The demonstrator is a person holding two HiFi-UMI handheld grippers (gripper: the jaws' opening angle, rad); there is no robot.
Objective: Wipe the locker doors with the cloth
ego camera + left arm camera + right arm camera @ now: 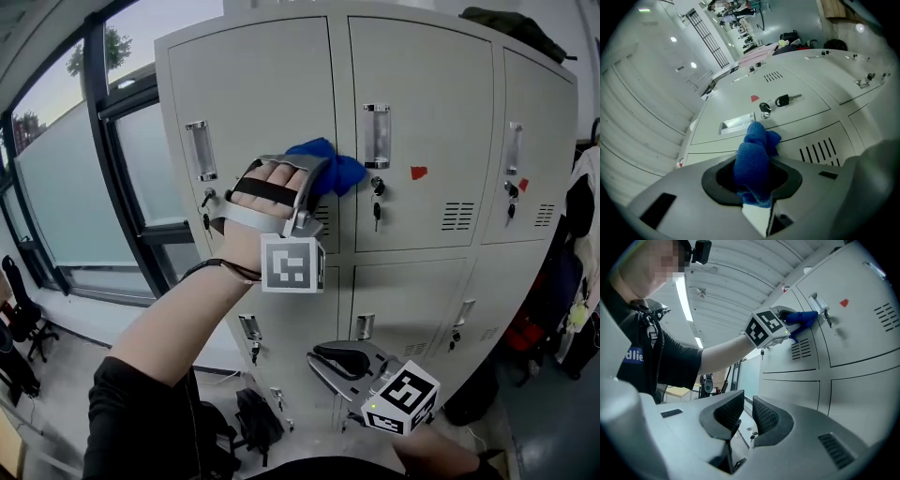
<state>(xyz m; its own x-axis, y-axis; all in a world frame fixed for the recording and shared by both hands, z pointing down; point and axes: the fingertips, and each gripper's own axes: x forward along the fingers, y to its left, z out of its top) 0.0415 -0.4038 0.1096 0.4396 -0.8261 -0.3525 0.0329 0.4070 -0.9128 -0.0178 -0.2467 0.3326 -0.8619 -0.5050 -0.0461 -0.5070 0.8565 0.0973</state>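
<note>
A bank of grey lockers (422,112) fills the head view. My left gripper (317,171) is raised against the upper doors and is shut on a blue cloth (330,169). The cloth presses on the seam between the upper left door (253,84) and the middle door, beside a chrome handle (377,136). In the left gripper view the cloth (753,161) bulges from between the jaws, touching the door below the handle (736,124). My right gripper (330,361) hangs low before the lower doors, shut with nothing in it (746,416). The right gripper view shows the cloth (802,318) from below.
Keys (377,204) hang in the locks, and a red sticker (418,172) and vent slots (457,216) mark the middle door. A tall window (75,187) stands left, with a black chair (23,319). A black bag (253,417) lies on the floor. Clothing (581,216) hangs at right.
</note>
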